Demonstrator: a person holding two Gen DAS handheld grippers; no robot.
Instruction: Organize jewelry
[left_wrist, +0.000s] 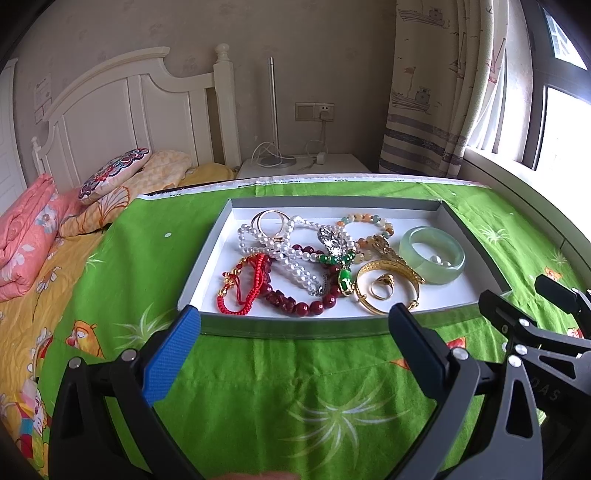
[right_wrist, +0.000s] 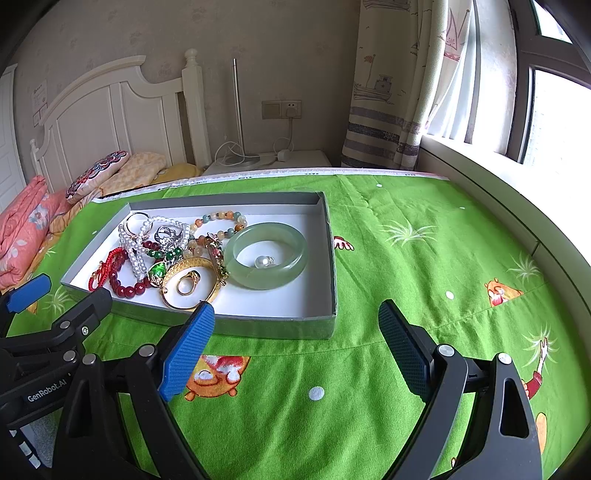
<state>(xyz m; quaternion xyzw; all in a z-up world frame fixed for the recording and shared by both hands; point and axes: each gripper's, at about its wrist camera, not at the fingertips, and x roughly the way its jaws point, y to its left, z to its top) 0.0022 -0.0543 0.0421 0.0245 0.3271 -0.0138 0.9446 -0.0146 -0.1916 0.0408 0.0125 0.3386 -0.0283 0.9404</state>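
Note:
A shallow grey box (left_wrist: 295, 326) (right_wrist: 330, 258) with a white floor lies on the green cloth and holds a tangle of jewelry. In it are a pale green jade bangle (left_wrist: 433, 254) (right_wrist: 266, 255) with pearl pieces inside, a gold bangle (left_wrist: 388, 284) (right_wrist: 190, 282) around a gold ring, a white pearl necklace (left_wrist: 273, 243), dark red beads (left_wrist: 306, 304) (right_wrist: 129, 286), a red cord bracelet (left_wrist: 240, 288) and a mixed-colour bead bracelet (right_wrist: 221, 223). My left gripper (left_wrist: 295, 314) is open and empty just before the box's near wall. My right gripper (right_wrist: 297, 310) is open and empty at the box's near right corner.
The green cartoon-print cloth (left_wrist: 295, 406) covers the surface. A bed with pink and yellow bedding (left_wrist: 33, 236) and a white headboard lies to the left. A nightstand with a lamp (left_wrist: 271, 158) stands behind. A window ledge (right_wrist: 498, 192) and curtain run along the right.

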